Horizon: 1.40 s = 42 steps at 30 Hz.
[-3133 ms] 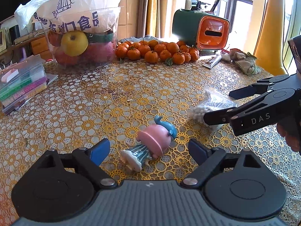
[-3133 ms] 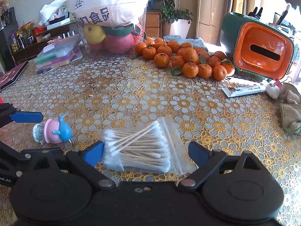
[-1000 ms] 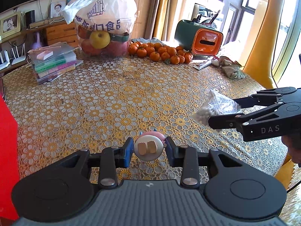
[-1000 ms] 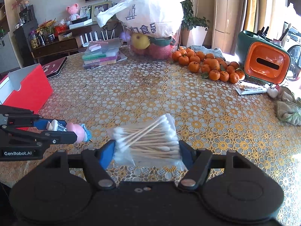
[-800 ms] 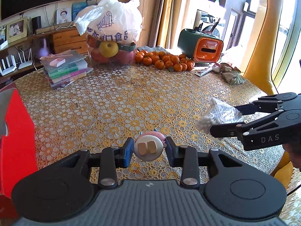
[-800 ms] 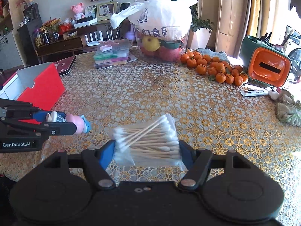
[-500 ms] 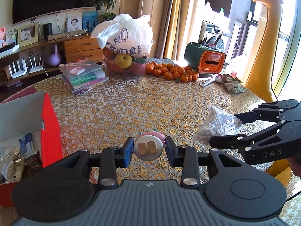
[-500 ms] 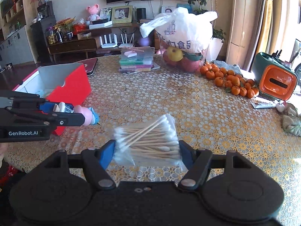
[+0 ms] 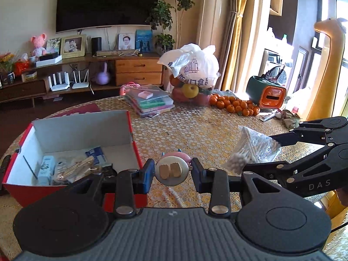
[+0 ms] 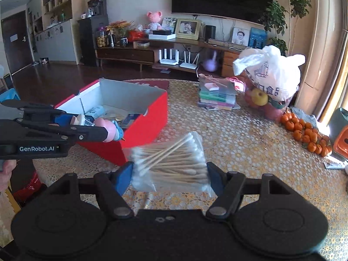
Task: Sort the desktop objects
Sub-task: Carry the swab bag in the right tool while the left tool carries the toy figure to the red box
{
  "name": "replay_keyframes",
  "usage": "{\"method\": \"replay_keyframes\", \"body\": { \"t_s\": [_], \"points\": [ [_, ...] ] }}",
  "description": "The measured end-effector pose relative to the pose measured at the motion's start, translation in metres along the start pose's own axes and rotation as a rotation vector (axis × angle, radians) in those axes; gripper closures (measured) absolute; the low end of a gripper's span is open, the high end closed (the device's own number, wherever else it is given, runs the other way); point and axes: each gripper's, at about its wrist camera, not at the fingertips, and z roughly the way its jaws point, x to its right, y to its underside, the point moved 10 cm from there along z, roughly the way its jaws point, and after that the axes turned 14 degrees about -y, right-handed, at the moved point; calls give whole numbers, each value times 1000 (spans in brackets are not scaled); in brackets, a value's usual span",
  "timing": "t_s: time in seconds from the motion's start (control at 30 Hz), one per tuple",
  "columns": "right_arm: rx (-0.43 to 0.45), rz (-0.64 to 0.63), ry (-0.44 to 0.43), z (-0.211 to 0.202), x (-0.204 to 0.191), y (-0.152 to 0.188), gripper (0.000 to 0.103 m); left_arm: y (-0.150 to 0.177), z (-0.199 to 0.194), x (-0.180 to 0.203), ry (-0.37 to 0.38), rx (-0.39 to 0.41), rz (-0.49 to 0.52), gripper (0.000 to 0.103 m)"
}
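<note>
At the far left of the table [image 9: 195, 130] stands an open red box [image 9: 121, 158] that already holds several small items, among them a pale blue tube and some packets, so part of the sorting looks done. Just right of the box's near corner, the left gripper [image 9: 171, 171] is held above the table with its fingers clamped on a small pink toy figure [image 9: 171, 170], whose round base faces the left wrist camera; in the right wrist view the figure's pink body and blue tip stick out past the fingers, level with the box's front wall but not yet clearly over its opening. Further right, the right gripper [image 10: 169, 174] has its fingers closed on a clear bag of cotton swabs [image 10: 171, 161], lifted off the table and well short of the box. Both items appear to be in transit, and the judgement is that each is yet to be carried over the opening and let go. At the back and right of the table lie a stack of books [image 9: 150, 103], a fruit container under a white plastic bag [image 9: 193, 69], a cluster of oranges [image 9: 235, 106] and an orange-fronted bin [image 9: 269, 94]; whether any of these belong to the sort cannot be told.
</note>
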Motion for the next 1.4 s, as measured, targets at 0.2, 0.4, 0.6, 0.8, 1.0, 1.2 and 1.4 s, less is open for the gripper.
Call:
{"method": "replay_keyframes", "body": {
  "t_s": [0.2,0.4,0.6,0.8,1.0,1.2,1.4],
  "points": [
    [0,-70,-38,17,-39,-27,32,0,-17,-45,-47,20,-34,69],
    [5,-128,-72,37,-74,-50,32,5,-22,-86,-91,15,-51,69],
    [-3,-171,-100,60,-99,-67,32,8,-20,-124,-131,4,-56,69],
    [-14,-178,-111,85,-109,-81,32,7,-11,-155,-161,-4,-65,69],
    [-37,-177,-101,107,-104,-88,32,7,10,-177,-169,-19,-74,69],
    [-68,-162,-85,132,-92,-91,32,3,38,-188,-188,-40,-61,69],
    [-95,-155,-73,156,-80,-92,32,1,68,-193,-195,-68,-43,69]
  ]
}}
